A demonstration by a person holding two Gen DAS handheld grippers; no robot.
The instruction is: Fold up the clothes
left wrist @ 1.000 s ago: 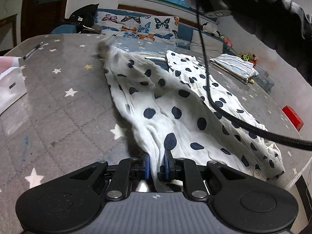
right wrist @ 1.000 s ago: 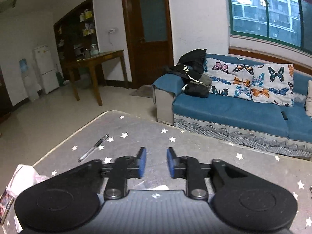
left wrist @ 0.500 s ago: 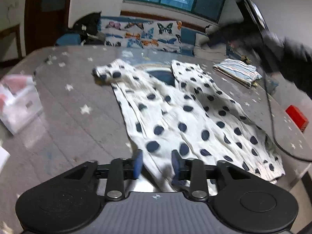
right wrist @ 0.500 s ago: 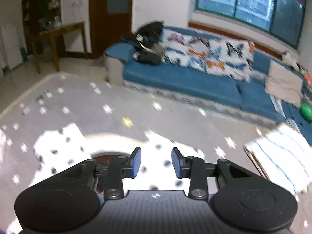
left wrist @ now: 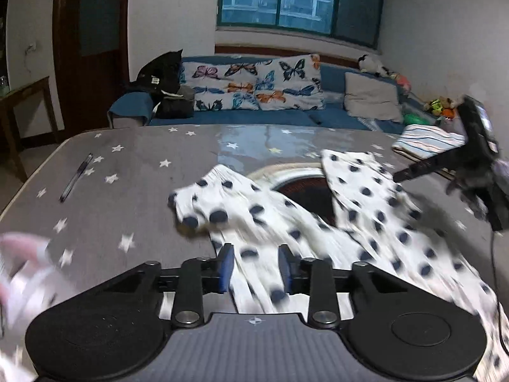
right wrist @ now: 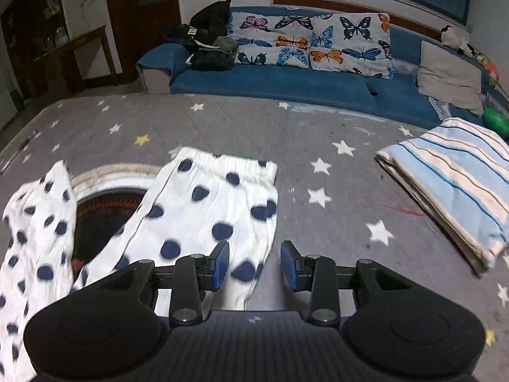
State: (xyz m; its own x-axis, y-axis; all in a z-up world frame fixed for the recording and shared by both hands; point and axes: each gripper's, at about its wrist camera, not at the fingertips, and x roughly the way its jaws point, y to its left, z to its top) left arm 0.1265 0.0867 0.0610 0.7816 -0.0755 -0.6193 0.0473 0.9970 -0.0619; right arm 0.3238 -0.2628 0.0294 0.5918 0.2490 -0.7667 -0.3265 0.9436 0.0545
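- From the left wrist we look low across the table toward the sofa.
- From the right wrist we face likewise; both share the dotted garment.

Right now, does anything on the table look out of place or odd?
Yes. The dotted trousers lie across a round opening in the table with a red glow inside; one leg end is bunched up. A pen lies loose nearby.

On my worktop, polka-dot trousers lie spread at centre, a folded striped cloth to their right, a pen far left; the sofa stands behind, cushions on it.
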